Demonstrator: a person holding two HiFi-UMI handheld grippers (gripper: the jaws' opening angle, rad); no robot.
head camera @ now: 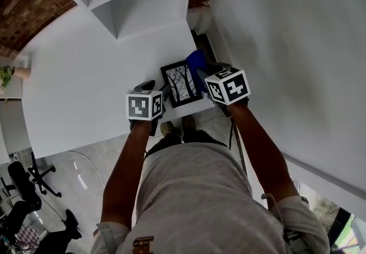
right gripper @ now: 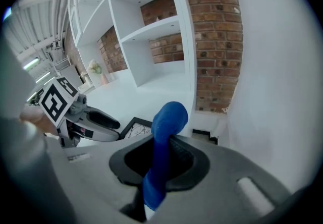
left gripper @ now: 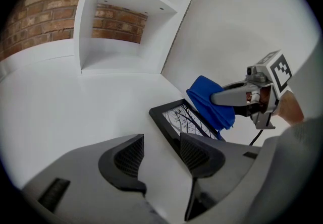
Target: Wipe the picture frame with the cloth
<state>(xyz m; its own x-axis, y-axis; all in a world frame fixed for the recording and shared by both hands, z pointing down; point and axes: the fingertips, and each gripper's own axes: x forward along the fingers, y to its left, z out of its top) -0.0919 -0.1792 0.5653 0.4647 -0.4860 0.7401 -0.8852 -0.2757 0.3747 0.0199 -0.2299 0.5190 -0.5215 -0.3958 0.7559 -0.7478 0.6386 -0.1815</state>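
Picture frame (head camera: pixel 181 83) is laid flat on the white desk (head camera: pixel 86 87), close to the near edge, glass up. Its long axis runs near to far, slightly skewed.

Right tool (right gripper: pixel 162 157): jaws are clamped on the blue cloth (right gripper: pixel 169 117), and a fold stands up beyond the jaws. The cloth is placed at the far right corner of the frame; contact with the glass cannot be confirmed. The frame lies left of, and nearer than, the cloth, so a wipe is judged to need a stroke leftward and toward the near end, along the long axis.

Left tool (left gripper: pixel 156 155): jaws are apart, with only bare desk between them. It is set just left of the frame, the right jaw beside the frame's near left edge, and is judged well placed for steadying.
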